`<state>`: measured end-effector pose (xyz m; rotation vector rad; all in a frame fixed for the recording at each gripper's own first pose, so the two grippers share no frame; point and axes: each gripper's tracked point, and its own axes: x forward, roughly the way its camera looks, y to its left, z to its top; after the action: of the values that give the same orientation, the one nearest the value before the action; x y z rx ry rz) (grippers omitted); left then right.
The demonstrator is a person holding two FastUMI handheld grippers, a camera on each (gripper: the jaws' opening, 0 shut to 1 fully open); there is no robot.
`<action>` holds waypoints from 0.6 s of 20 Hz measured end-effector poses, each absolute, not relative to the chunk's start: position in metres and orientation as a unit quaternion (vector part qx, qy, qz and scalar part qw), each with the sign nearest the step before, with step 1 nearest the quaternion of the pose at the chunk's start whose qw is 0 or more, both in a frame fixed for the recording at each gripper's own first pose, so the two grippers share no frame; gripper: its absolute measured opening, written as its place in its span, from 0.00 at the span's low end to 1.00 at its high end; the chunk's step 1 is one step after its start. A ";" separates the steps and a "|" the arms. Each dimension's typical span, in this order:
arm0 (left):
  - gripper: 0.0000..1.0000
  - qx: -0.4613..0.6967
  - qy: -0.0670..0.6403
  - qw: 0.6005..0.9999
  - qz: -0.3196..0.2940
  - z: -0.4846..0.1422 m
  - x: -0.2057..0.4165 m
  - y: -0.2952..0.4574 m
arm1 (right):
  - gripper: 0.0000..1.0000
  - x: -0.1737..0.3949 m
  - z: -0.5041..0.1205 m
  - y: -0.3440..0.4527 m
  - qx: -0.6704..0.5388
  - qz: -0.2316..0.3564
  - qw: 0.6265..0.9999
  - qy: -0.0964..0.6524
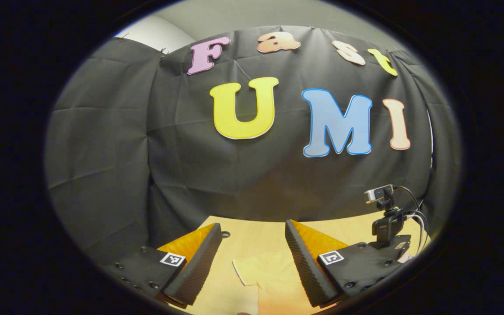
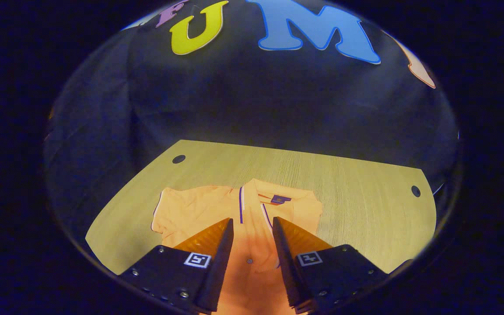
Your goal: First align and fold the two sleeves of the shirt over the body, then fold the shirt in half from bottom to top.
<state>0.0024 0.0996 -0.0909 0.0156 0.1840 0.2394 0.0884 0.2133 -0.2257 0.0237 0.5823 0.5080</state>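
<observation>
While my right gripper (image 2: 252, 227) hangs released above the pale orange collared shirt (image 2: 252, 205) lying flat on the light wooden table (image 2: 357, 183), my left gripper (image 1: 252, 236) is released too, a shirt edge between its fingers, a small black camera (image 1: 385, 218) nearby.

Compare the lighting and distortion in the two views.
Left gripper view: evenly lit, the table looks warm, and its far edge bows from fisheye distortion. Right gripper view: darker with a blue cast on the wall; the shirt stays sharp, and the table's edges curve.
</observation>
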 end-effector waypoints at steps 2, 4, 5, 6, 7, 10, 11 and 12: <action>0.95 0.008 0.095 0.989 0.116 -0.098 0.006 0.100 | 0.58 0.083 -0.220 0.206 0.015 0.243 0.929 0.279; 0.95 0.013 0.100 0.989 0.112 -0.105 0.011 0.099 | 0.58 0.072 -0.215 0.197 0.018 0.241 0.931 0.275; 0.95 0.015 0.102 0.989 0.109 -0.108 0.013 0.099 | 0.58 0.063 -0.215 0.191 0.017 0.242 0.931 0.274; 0.95 0.016 0.103 0.989 0.105 -0.110 0.015 0.099 | 0.58 0.053 -0.214 0.185 0.016 0.245 0.930 0.275; 0.95 0.017 0.103 0.989 0.102 -0.111 0.018 0.098 | 0.58 0.041 -0.214 0.178 0.012 0.247 0.929 0.276; 0.95 0.017 0.104 0.990 0.090 -0.116 0.027 0.094 | 0.54 0.002 -0.221 0.152 -0.011 0.253 0.925 0.283; 0.95 0.016 0.104 0.991 0.087 -0.118 0.031 0.092 | 0.58 -0.012 -0.225 0.145 -0.016 0.253 0.923 0.290; 0.95 0.016 0.104 0.991 0.083 -0.121 0.037 0.092 | 0.57 -0.025 -0.227 0.138 -0.018 0.252 0.921 0.298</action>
<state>0.0368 0.0915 -0.1207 0.0315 0.2091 0.1666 -0.0254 0.1381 -0.2275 -0.0371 0.6114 0.5186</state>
